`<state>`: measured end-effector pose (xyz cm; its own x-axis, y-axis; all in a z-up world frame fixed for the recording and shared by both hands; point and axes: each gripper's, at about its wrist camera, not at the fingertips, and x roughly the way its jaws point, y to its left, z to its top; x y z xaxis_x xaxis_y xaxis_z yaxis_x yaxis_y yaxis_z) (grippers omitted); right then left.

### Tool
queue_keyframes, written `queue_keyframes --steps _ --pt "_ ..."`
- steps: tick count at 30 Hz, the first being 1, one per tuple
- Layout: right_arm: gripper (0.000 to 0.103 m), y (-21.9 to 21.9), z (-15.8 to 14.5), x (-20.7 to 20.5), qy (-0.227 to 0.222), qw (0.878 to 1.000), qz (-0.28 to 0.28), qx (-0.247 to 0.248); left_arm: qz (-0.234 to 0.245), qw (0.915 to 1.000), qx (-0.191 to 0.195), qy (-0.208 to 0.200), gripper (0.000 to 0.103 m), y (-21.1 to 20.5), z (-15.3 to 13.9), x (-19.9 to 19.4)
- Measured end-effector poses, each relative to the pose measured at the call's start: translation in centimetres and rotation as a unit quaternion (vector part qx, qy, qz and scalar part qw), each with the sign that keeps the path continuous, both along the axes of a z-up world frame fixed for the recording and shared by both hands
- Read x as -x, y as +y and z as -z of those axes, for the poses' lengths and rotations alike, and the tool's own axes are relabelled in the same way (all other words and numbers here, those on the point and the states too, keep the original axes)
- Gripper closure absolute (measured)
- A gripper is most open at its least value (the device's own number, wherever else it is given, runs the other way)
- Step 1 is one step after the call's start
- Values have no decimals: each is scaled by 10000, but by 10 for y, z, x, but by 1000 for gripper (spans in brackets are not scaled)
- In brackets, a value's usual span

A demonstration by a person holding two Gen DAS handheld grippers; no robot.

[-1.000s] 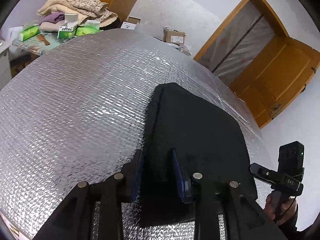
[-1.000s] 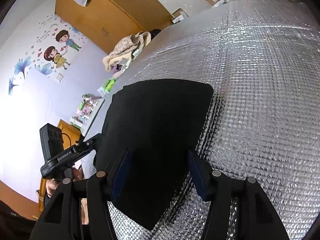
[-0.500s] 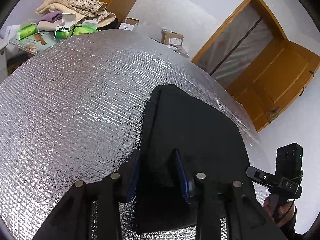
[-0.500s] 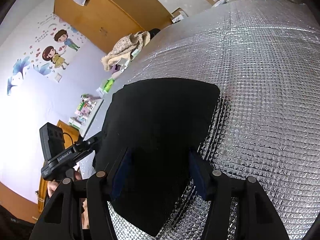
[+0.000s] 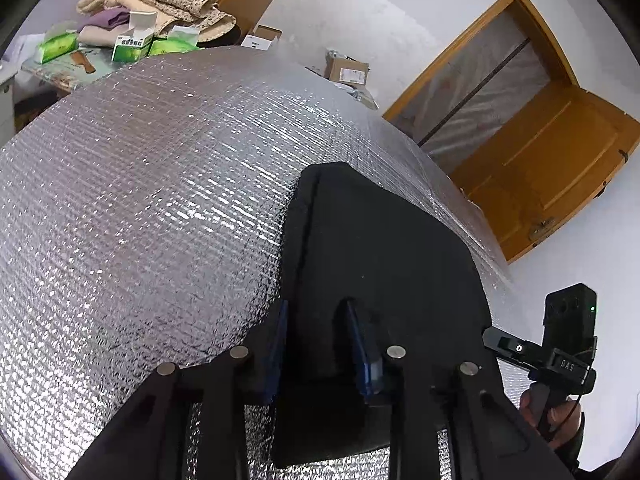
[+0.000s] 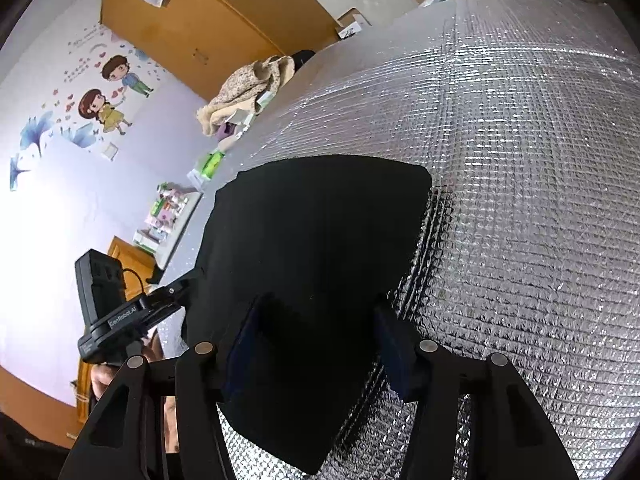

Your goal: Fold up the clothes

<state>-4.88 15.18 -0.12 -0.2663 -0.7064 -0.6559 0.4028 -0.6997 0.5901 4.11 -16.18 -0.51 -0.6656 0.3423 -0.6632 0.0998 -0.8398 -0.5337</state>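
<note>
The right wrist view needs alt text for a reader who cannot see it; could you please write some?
A folded black garment lies on a silver quilted mat, with the right gripper open above its near edge. The left gripper shows at the left.

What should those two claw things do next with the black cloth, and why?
Probably lower the left gripper and right gripper onto the near edge of the black garment and close. Both have open jaws over that edge, gripping nothing, and the garment lies flat on the silver mat, seemingly ready for another fold.
</note>
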Motion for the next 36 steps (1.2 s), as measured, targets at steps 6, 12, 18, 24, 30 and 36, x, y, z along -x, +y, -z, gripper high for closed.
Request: queue_keyframes --steps 6,12,18,24,30,36 --pt "66 -3 -4 -3 176 9998 -4 -82 34 9991 406 95 82 11 -9 4" --pt "71 -1 -10 -3 282 9996 8 -48 -34 9980 538 321 86 12 -21 6" --pt "73 -11 -19 6 427 9990 -52 -96 -30 9962 717 493 87 7 -32 22" --pt "75 -23 -29 30 575 9983 -22 -138 -34 9939 924 600 87 2 -37 49" --pt "78 -42 -43 61 795 9967 -87 -137 -2 9888 1169 925 90 -6 -57 77" --pt "78 -61 -41 103 782 9967 -83 -196 -50 9886 1230 869 92 -25 -53 118"
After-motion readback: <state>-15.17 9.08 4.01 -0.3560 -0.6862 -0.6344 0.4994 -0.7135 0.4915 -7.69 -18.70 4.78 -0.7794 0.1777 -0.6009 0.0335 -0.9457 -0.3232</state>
